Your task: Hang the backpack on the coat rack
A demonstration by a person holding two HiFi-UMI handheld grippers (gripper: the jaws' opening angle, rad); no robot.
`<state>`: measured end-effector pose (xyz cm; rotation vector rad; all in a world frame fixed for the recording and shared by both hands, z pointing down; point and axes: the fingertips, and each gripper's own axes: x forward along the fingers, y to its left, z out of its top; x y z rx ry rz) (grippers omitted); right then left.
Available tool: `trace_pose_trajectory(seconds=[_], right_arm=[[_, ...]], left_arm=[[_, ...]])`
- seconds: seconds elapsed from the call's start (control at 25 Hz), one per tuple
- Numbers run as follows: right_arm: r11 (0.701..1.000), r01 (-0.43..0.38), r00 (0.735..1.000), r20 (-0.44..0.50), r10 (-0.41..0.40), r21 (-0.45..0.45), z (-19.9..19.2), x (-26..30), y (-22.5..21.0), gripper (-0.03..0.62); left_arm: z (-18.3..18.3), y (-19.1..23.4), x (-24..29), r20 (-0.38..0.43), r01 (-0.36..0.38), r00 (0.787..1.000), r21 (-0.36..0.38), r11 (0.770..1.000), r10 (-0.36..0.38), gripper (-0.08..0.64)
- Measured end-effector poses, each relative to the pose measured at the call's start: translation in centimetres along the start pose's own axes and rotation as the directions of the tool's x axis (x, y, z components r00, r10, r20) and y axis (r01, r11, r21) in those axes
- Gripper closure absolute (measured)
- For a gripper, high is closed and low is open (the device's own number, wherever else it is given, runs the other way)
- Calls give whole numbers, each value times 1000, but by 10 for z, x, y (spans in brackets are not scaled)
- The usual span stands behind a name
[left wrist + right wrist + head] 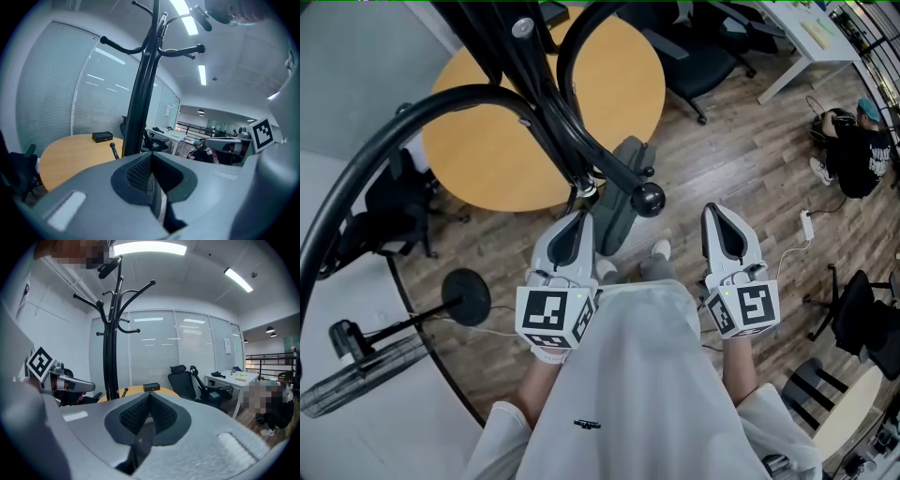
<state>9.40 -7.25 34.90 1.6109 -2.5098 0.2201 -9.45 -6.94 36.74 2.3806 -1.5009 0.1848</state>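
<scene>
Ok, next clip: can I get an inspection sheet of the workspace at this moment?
Surface: round wooden table, a small black box on it.
Job's things: black coat rack, visible hooks bare; backpack not made out.
Clutter: black fan on the floor.
Grippers: left gripper and right gripper both shut, nothing between the jaws.
Cables: white cable with a plug block on the floor.
Surroundings: office chairs, white desk, a person seated on the floor.
</scene>
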Motion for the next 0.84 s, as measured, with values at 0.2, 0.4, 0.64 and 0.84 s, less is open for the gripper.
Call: trace_pose_trajectory(seconds=[0.2, 0.4, 0.64, 0.84], right_arm=[[1000, -3, 1000, -4, 3, 3, -1, 1, 0, 591], [1000, -7, 1000, -12, 8, 9, -2, 2, 1, 591], [1000, -3, 1000, -14, 3, 2, -3, 3, -1, 591], [1000, -5, 1000, -16, 5, 5, -3, 3, -2, 591]], left_arm=[[0, 0, 0, 2, -3, 1000, -4, 1000, 3, 543], [-1, -1, 0, -3, -1, 1000, -9, 1000, 1, 543], [-1, -2, 2, -4, 3, 1000, -9, 1000, -3, 541], [1, -5, 3, -4, 7, 1000, -11, 1000, -7, 543]])
